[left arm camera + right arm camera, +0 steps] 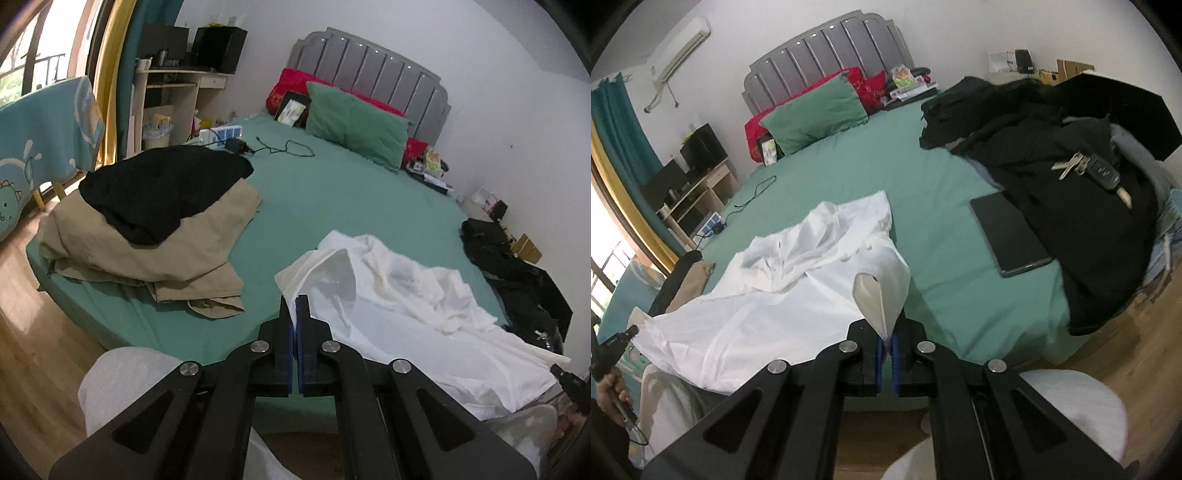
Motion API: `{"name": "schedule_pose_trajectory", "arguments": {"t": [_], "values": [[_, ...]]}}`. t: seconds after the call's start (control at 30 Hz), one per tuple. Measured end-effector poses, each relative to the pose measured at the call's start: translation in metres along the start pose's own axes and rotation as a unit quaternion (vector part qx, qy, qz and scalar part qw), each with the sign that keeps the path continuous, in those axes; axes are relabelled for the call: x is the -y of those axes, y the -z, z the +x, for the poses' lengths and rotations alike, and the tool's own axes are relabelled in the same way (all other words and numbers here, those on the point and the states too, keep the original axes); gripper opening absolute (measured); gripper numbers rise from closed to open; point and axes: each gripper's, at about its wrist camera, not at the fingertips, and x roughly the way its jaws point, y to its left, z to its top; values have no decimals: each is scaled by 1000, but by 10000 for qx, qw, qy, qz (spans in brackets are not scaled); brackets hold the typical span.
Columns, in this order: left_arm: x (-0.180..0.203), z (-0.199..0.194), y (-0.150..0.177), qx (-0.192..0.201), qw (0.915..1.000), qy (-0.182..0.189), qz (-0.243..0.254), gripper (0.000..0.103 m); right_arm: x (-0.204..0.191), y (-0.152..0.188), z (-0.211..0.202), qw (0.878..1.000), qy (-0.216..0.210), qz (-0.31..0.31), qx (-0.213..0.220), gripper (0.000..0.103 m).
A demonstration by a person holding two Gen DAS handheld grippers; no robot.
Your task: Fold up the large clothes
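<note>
Black tablet [1010, 233], keys [1071, 164]: right wrist view only; tan pile [147, 251]: left.

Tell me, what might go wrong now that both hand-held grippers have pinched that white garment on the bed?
1. The left hand-held gripper and right hand-held gripper each pinch only a thin edge of the white garment, so the cloth could slip free.
2. The garment lies bunched and twisted, so a fold could trap wrinkles.
3. A dark tablet and keys lie close by; dragged fabric might catch them.
</note>
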Motion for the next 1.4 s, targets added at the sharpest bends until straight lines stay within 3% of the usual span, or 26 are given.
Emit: {"name": "schedule_pose_trajectory", "arguments": {"t": [0.3, 0.63, 0.93, 1.2, 1.4], "values": [[15, -30, -7, 227, 9996, 136, 21, 1, -5, -16, -30, 9990, -75, -254, 348, 4], [44, 25, -55, 647, 9977, 164, 121, 1, -15, -80, 19, 9956, -228, -402, 815, 4], [70, 113, -92, 606, 9977, -78, 281, 1, -21, -143, 103, 9955, -71, -459, 832, 4], [78, 221, -116, -82, 9994, -326, -36, 1, -6, -167, 196, 9989, 179, 115, 427, 4], [69, 299, -117, -671, 9942, -831, -155, 2, 17, -170, 267, 9988, 284, 399, -91, 6]]}}
